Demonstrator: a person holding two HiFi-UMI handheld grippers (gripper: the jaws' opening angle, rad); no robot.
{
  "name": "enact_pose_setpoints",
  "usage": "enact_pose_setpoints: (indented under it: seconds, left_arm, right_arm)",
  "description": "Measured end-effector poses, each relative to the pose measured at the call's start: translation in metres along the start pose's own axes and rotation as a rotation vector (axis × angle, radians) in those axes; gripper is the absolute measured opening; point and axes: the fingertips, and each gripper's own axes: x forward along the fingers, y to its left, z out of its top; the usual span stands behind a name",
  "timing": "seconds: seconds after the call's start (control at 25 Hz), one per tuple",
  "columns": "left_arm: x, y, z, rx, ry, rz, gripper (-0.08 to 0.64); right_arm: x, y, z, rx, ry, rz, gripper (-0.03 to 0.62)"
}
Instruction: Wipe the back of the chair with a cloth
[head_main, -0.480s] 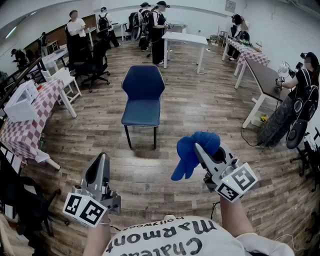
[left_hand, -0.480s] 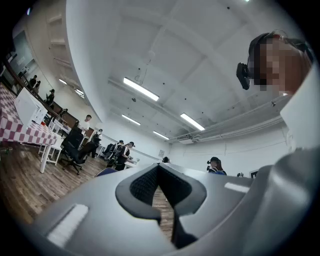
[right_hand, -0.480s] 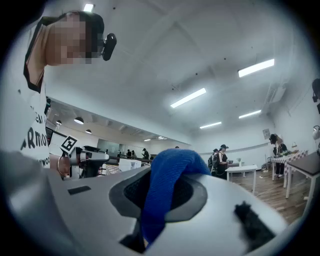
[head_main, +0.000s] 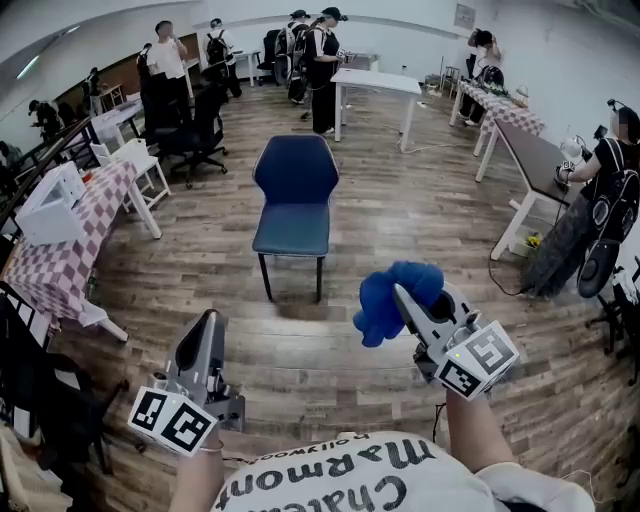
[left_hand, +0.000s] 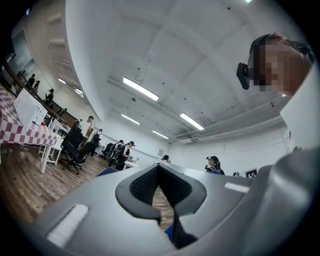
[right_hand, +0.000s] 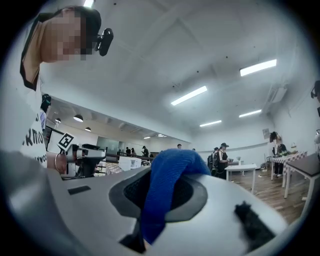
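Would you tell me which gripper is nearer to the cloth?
Right. The right gripper is shut on the cloth, which hangs from its jaws. The left gripper is off to the cloth's left, apart from it, shut and empty.

Your wood-plank floor (head_main: 400, 230) carries: one blue chair (head_main: 295, 190), upright, centre; white table (head_main: 375, 85) beyond it; checkered-cloth table (head_main: 70, 250), left.

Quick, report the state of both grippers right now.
Left gripper: shut, nothing between its jaws.
Right gripper: shut on the fluffy blue cloth.
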Motion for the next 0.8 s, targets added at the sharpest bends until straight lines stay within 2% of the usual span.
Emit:
enact_pose_setpoints:
  seconds: [0.16, 0.4, 0.52, 0.8]
  left_arm:
    - [0.003, 0.001, -0.003, -0.006, 0.054, -0.05, 0.009]
    - [-0.002, 0.007, -0.001, 0.054, 0.051, -0.075, 0.009]
    - [-0.007, 0.015, -0.012, 0.051, 0.081, -0.09, 0.009]
    - [0.007, 0.037, -0.014, 0.024, 0.12, -0.114, 0.008]
  right_arm:
    - [0.005, 0.002, 0.004, 0.033, -0.009, -0.031, 0.064]
    - [0.004, 0.005, -0.007, 0.03, 0.035, -0.103, 0.064]
    - [0.003, 0.006, -0.015, 0.043, 0.056, -0.145, 0.064]
    - [0.044, 0.005, -0.033, 0.051, 0.077, -0.122, 0.064]
